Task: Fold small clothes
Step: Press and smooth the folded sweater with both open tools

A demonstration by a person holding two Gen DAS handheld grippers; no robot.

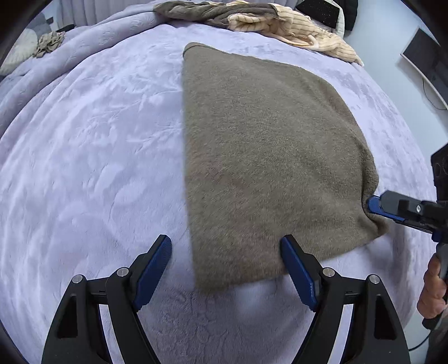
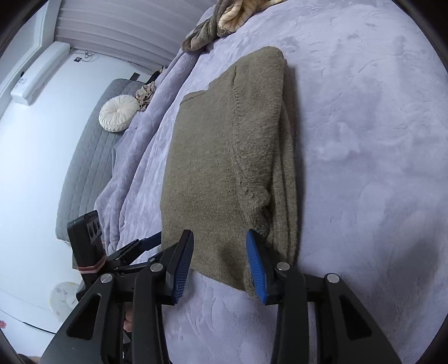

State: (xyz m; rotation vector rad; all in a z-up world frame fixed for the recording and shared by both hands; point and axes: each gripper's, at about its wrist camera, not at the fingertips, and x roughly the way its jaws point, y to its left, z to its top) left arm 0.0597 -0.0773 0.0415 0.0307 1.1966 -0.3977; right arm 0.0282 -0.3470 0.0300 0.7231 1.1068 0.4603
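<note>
A brown fuzzy garment (image 1: 266, 156) lies folded flat on the lavender blanket (image 1: 92, 156). It also shows in the right wrist view (image 2: 224, 156), with a folded layer along its right side. My left gripper (image 1: 226, 250) is open, its jaws straddling the garment's near left corner. My right gripper (image 2: 219, 246) is open at the garment's near edge. In the left wrist view its blue fingertip (image 1: 373, 202) touches the garment's right corner. The left gripper's fingers (image 2: 148, 240) show at the left in the right wrist view.
A pile of brown and cream striped clothes (image 1: 263, 19) lies at the bed's far edge. A small beige item (image 1: 49, 43) sits at far left. A round white cushion (image 2: 119, 112) rests on a grey quilt (image 2: 84, 156) beside the blanket.
</note>
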